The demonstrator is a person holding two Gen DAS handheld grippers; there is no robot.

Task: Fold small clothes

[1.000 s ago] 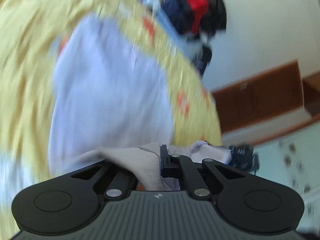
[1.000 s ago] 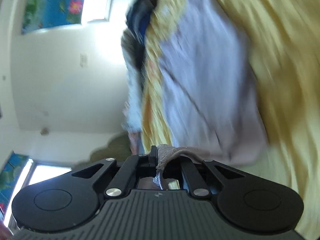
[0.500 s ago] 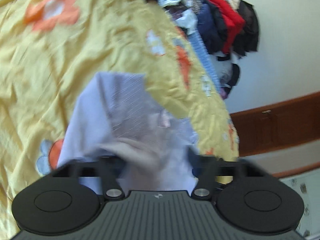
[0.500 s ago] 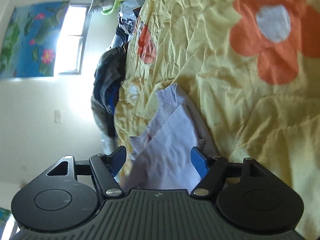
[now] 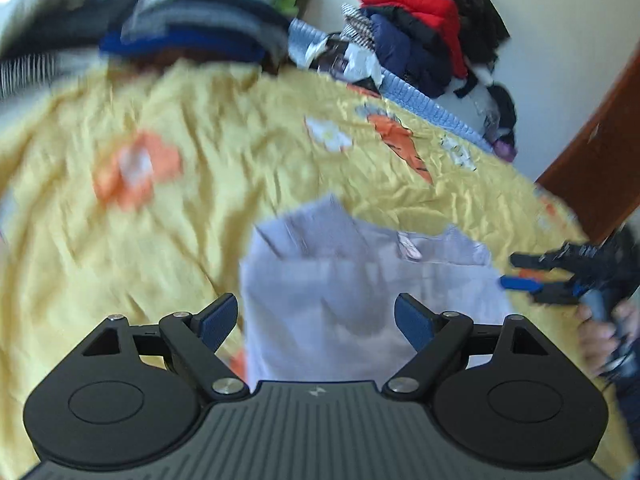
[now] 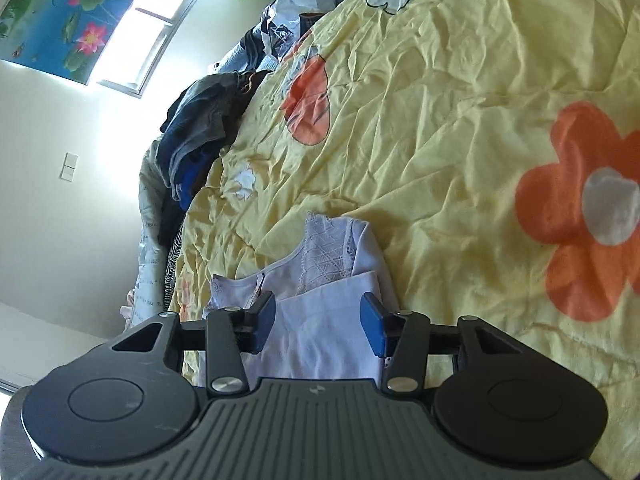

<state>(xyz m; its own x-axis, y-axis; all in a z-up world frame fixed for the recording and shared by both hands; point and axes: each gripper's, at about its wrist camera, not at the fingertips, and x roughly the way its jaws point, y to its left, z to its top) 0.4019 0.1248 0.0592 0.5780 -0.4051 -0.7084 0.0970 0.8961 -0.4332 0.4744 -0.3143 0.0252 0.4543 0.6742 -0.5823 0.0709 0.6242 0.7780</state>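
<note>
A small lilac top (image 5: 360, 280) lies folded on a yellow sheet (image 5: 200, 216) printed with orange and white flowers, near the sheet's near right part in the left wrist view. The left gripper (image 5: 316, 320) is spread wide and holds nothing; its blue pads (image 5: 218, 318) stand apart on either side of the top's near edge, and the cloth shows between them, though whether they touch it cannot be told. In the same view the right gripper (image 5: 520, 272) shows at the far right edge, just beside the top's right edge, held in a hand (image 5: 600, 332), and its fingers point left toward the cloth. From the right wrist view the right gripper (image 6: 318, 318) is also spread and holds nothing, with its pads (image 6: 372, 328) either side of the folded top (image 6: 320, 320). There a smooth folded layer lies nearest the gripper, and beyond it a lacy patterned panel (image 6: 320, 248) and a neckline edge show. The sheet (image 6: 440, 120) is crumpled all over, with a large orange flower (image 6: 588, 208) to the right. Along the far edge of the sheet lie piles of dark clothes (image 5: 192, 32), and a heap with a red jacket (image 5: 416, 4) stands against the wall on the right. The left wrist view is blurred on its left half. A bright window (image 6: 152, 28) shows at the upper left of the right wrist view.
</note>
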